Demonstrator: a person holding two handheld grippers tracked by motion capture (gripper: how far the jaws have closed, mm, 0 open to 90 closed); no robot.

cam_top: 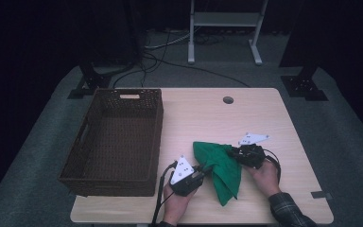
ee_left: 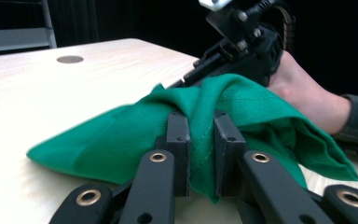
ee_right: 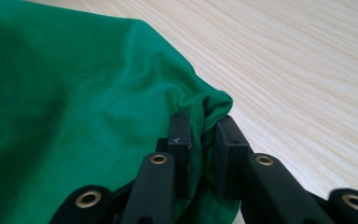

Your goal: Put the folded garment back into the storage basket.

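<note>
The green woven-fabric cloth (cam_top: 221,171) lies bunched on the light wood-grain table top (cam_top: 203,113), near the front edge, betw. the two hand-held units and to the right of the dark brown rectangular wicker basket (cam_top: 116,142). The basket sits on the table's left portion w/ its cut-out handle at the far wall; the cloth is just beside it, not touching. Left gripper (cam_top: 203,169), black body w/ grey three-cornered plate on top, is held in the person's left hand (cam_top: 177,201) at the cloth's left edge. In the left gripper view its two black jaws stand nearly together and pinch a stitched fold of the cloth (ee_left: 205,126); fabric bulges above and below the pads, so the grip is firm. Right gripper (cam_top: 234,152), same build, is held in the person's right hand (cam_top: 266,177), plaid sleeve at the wrist, and meets the cloth's upper right corner. In the right gripper view its jaws are likewise drawn close and clamp a rolled hem of the cloth (ee_right: 74,107), w/ bare table grain to the right. The left gripper view also shows the right gripper (ee_left: 186,81) farther off, behind the raised cloth ridge. The cloth's near tip rests on the table. A small round grey grommet (cam_top: 228,100) is set in the table near its far edge, well apart from the cloth.
</note>
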